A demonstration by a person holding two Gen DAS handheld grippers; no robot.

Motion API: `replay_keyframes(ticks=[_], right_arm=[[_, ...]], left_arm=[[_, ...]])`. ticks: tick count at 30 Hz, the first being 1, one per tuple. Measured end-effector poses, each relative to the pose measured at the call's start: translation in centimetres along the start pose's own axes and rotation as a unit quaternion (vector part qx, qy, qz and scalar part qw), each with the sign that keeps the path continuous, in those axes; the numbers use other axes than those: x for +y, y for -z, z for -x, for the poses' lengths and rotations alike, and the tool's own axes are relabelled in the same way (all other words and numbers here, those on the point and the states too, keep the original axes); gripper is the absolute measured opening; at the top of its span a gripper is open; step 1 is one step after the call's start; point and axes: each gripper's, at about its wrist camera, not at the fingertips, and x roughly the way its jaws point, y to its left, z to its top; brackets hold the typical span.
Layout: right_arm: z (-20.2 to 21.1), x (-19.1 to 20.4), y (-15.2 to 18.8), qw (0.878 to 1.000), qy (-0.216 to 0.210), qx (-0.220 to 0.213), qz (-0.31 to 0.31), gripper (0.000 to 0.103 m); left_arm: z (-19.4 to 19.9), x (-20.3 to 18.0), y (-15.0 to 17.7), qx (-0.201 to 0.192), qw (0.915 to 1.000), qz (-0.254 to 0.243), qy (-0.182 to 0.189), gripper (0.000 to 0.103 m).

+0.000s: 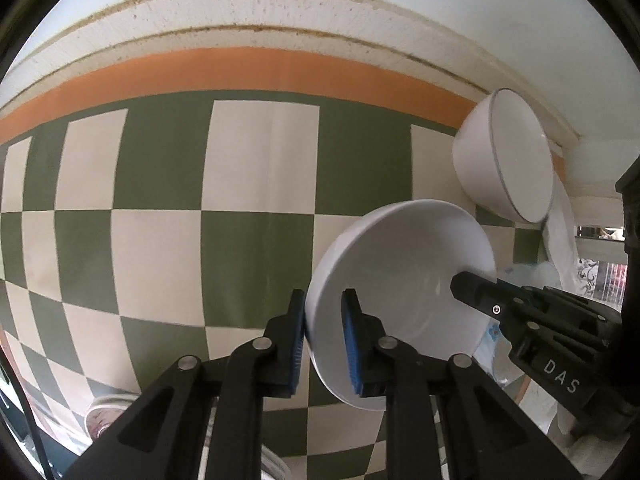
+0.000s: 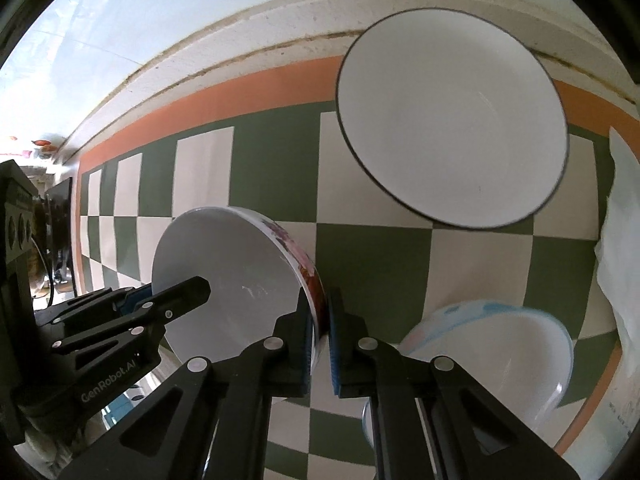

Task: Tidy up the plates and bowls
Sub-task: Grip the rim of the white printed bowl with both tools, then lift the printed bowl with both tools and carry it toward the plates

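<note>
Both grippers clamped on one bowl (image 1: 400, 280): left gripper (image 1: 323, 344) jaws pinching the near rim, right gripper (image 2: 320, 334) jaws pinching the opposite, flower-patterned rim. Bowl tilted, apparently lifted off the checkered table (image 1: 160, 240). Nothing stacked yet, going by both views. Dark-rimmed white bowl (image 2: 452, 120) farther back, separate. Blue-rimmed bowl (image 2: 500, 352) just beside the right gripper, also loose. White cloth (image 2: 624, 216) at the table edge. Judged early: sorting barely started, three bowls left to group.
</note>
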Motion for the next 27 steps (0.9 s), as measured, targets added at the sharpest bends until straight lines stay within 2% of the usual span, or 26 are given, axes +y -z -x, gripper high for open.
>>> replay_keyframes(ticks=[5,13,19,27], right_arm=[[2.2,0.4,1.5,1.000,-0.001,-0.011,-0.004,0.008],[5.4,0.2,7.7,1.000,-0.006,-0.019,-0.019,0.008],[4.8,-1.4,13.8,0.999,-0.007,-0.003,-0.042,0.008],[1.6,-3.7,18.0,0.997,-0.001,0.027,-0.069,0.008]], left_arm=[[2.0,-0.9,1.8,-0.009,0.9999,-0.013,0.002,0.016],[3.9,-2.8,6.9,0.000,0.9986,-0.053,0.005,0.016],[2.1,-3.4,10.6,0.029,0.9967,-0.075,0.007,0.016],[-2.2,-4.5,12.8,0.059,0.9944,-0.087,-0.008,0.016]])
